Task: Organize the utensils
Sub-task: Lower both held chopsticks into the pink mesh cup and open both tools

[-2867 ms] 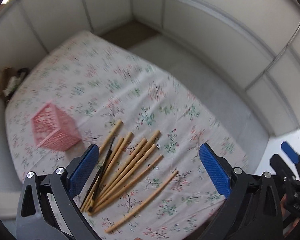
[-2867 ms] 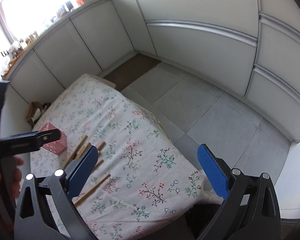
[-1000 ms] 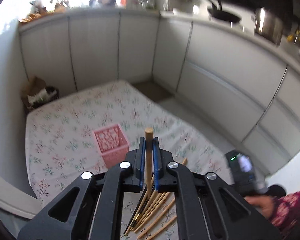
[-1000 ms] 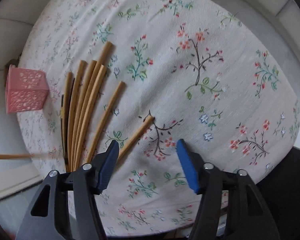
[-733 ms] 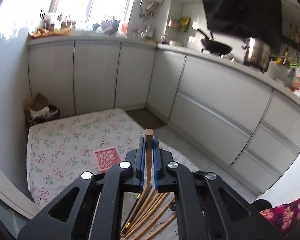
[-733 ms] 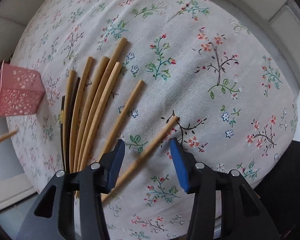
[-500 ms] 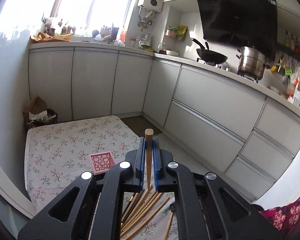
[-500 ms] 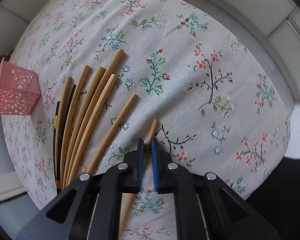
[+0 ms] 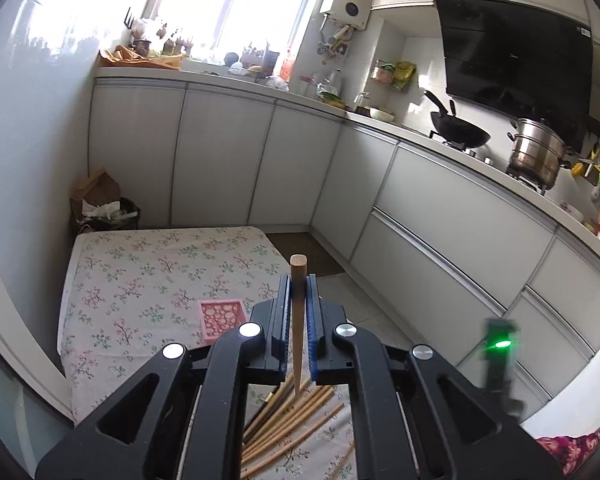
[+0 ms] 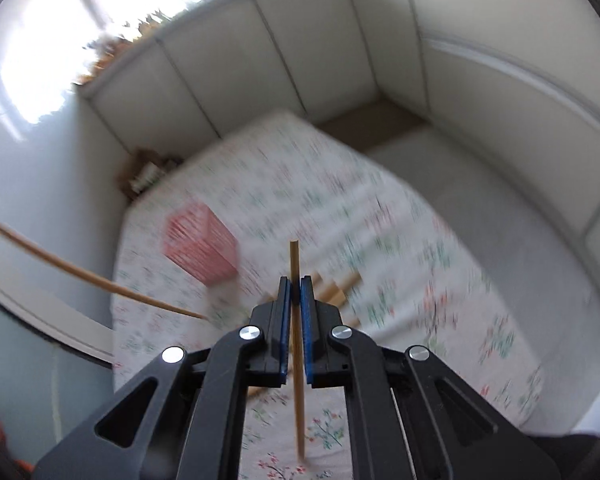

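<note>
My left gripper is shut on a wooden chopstick and holds it upright, high above the table. The pink lattice basket stands on the floral cloth just left of it. Several loose chopsticks lie on the cloth below the left gripper. My right gripper is shut on another wooden chopstick, held upright with its lower tip near the cloth. In the blurred right wrist view the pink basket is ahead to the left, and the left gripper's chopstick crosses the left side.
The table with the floral cloth stands against a white wall on the left. White kitchen cabinets run behind it and to the right. A bin with a paper bag sits beyond the table's far left corner. The right gripper's body with a green light shows at the right.
My right gripper has closed on a chopstick and lifted it off the cloth, swinging up fast. My left gripper has kept its chopstick and tilted further up, away from the table.
</note>
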A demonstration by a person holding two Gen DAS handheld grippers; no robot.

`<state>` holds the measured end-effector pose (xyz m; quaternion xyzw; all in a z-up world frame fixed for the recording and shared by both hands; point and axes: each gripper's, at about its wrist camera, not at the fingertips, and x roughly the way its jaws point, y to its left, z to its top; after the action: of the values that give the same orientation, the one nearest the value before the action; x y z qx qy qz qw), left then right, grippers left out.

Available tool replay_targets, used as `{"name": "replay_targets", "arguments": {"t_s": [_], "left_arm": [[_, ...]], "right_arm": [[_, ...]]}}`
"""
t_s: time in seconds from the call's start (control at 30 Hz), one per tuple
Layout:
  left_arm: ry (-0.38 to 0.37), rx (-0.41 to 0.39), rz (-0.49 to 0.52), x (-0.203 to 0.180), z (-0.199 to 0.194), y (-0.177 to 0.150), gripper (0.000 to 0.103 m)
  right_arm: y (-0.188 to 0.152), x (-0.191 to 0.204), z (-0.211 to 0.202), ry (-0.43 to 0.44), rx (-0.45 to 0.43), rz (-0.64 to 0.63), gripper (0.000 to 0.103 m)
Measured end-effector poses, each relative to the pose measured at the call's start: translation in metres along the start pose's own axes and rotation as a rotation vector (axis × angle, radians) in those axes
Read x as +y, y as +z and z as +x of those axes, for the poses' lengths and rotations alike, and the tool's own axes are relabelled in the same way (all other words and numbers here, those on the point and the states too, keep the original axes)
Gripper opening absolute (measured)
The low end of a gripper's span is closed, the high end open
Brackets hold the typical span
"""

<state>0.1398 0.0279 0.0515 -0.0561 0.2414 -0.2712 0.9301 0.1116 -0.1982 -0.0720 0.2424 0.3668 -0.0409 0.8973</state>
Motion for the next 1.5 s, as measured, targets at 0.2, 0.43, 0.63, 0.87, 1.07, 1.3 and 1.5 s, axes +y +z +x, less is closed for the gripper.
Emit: {"name": "replay_targets", "arguments": {"t_s": [0.2, 0.43, 0.63, 0.87, 1.07, 1.3, 1.5], "left_arm": [[0.09, -0.025, -0.011, 0.011, 0.016, 0.026, 0.006], [0.2, -0.066, -0.03, 0.037, 0.049, 0.049, 0.006], [0.253, -0.005, -0.052, 0.065, 0.1, 0.044, 0.007], [0.226, -0.086, -0.12, 0.081, 0.095, 0.022, 0.017], [0.246, -0.184, -0.188, 0.086, 0.053, 0.022, 0.03], [0.254, -0.22, -0.23, 0.094, 0.029, 0.01, 0.046], [0.278, -0.218, -0.22, 0.097, 0.027, 0.008, 0.058]], "right_arm": [[0.058, 0.024, -0.034, 0.061, -0.146, -0.044, 0.005], [0.113, 0.053, -0.024, 0.117, -0.239, -0.06, 0.005], [0.129, 0.075, 0.009, 0.156, -0.248, -0.085, 0.005], [0.129, 0.095, 0.029, 0.172, -0.245, -0.115, 0.005], [0.126, 0.105, 0.045, 0.177, -0.245, -0.125, 0.005], [0.113, 0.126, 0.089, 0.163, -0.214, -0.169, 0.007], [0.108, 0.125, 0.084, 0.117, -0.261, -0.146, 0.057]]}}
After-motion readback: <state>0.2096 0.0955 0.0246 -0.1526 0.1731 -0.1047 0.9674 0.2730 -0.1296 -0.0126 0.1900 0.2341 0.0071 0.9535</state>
